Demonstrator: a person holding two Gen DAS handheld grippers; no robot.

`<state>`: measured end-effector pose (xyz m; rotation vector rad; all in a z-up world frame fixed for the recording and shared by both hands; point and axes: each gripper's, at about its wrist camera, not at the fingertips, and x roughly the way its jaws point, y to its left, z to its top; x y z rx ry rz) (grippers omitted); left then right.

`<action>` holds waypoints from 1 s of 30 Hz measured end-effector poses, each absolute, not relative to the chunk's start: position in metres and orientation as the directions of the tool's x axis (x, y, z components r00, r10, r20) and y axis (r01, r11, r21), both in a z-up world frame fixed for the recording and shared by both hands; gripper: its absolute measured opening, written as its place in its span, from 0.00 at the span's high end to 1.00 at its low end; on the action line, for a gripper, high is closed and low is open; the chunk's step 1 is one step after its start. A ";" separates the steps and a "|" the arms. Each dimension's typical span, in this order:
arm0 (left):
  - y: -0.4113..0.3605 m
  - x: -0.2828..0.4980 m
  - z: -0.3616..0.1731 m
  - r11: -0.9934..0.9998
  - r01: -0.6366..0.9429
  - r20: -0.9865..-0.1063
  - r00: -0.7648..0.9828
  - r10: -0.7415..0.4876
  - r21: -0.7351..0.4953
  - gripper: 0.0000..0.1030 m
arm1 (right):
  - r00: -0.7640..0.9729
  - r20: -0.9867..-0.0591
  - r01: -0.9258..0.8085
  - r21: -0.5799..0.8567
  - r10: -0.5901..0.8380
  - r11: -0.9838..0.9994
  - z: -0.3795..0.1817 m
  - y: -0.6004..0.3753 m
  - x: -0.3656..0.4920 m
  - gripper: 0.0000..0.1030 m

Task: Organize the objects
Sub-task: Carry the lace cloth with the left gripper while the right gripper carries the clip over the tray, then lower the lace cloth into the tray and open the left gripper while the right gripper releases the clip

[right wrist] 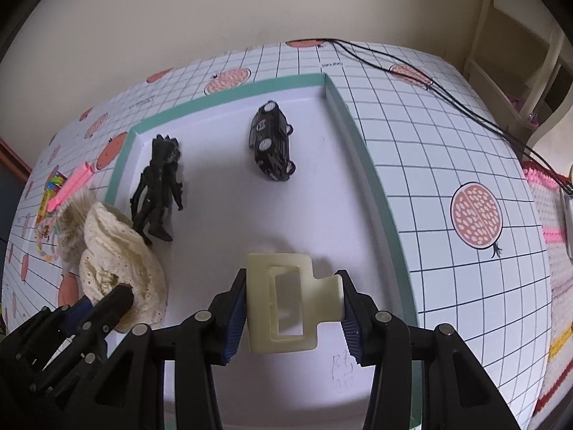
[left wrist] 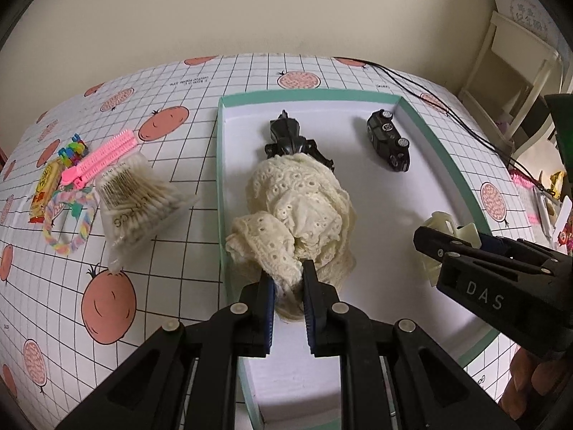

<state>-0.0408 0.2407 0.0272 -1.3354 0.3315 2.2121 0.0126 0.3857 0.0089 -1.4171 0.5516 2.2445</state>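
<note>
A white tray with a teal rim (left wrist: 220,165) (right wrist: 361,150) holds a black toy car (left wrist: 388,139) (right wrist: 271,141), a black figure (left wrist: 292,136) (right wrist: 157,186) and a cream lace scrunchie (left wrist: 301,211) (right wrist: 118,254). My left gripper (left wrist: 288,278) (right wrist: 104,304) is shut on the near fold of the scrunchie, inside the tray's left half. My right gripper (right wrist: 294,295) (left wrist: 454,240) is shut on a cream hair claw clip (right wrist: 286,301) (left wrist: 444,224), low over the tray's right side.
Left of the tray on the gridded fruit-print cloth lie a bag of cotton swabs (left wrist: 138,200), a pink comb (left wrist: 100,159), a pastel braided loop (left wrist: 68,222) and a candy packet (left wrist: 44,191). Black cords (right wrist: 422,71) cross the far right corner. A pale shelf (left wrist: 508,68) stands beyond.
</note>
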 end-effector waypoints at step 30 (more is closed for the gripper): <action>0.232 -0.040 0.045 -0.813 -0.569 -0.854 -0.355 0.380 -0.125 0.69 | -0.418 -0.893 -0.533 0.091 0.168 -0.841 0.021 0.379 0.022 0.47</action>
